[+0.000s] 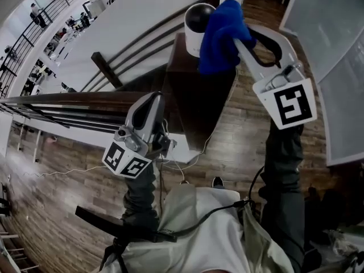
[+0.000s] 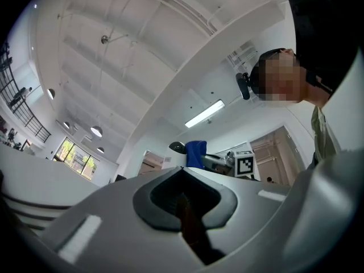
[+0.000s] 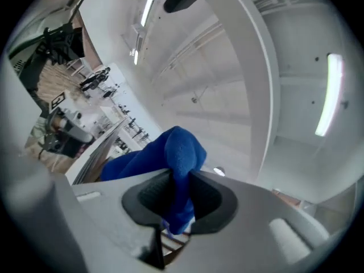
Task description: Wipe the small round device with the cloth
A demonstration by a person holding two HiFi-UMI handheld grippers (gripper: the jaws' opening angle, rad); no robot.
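right gripper (image 1: 238, 40) raised, cloth (image 1: 222, 38) against round device (image 1: 196, 23), left gripper (image 1: 152, 102) low

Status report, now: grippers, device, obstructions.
Right gripper shut on blue cloth. Cloth against round device atop wooden post. Left gripper shut, empty, held low. Nothing in the way.

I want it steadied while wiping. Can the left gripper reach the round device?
Probably yes: the left gripper holds nothing, and the device is bare on its left; the cloth covers only its right.
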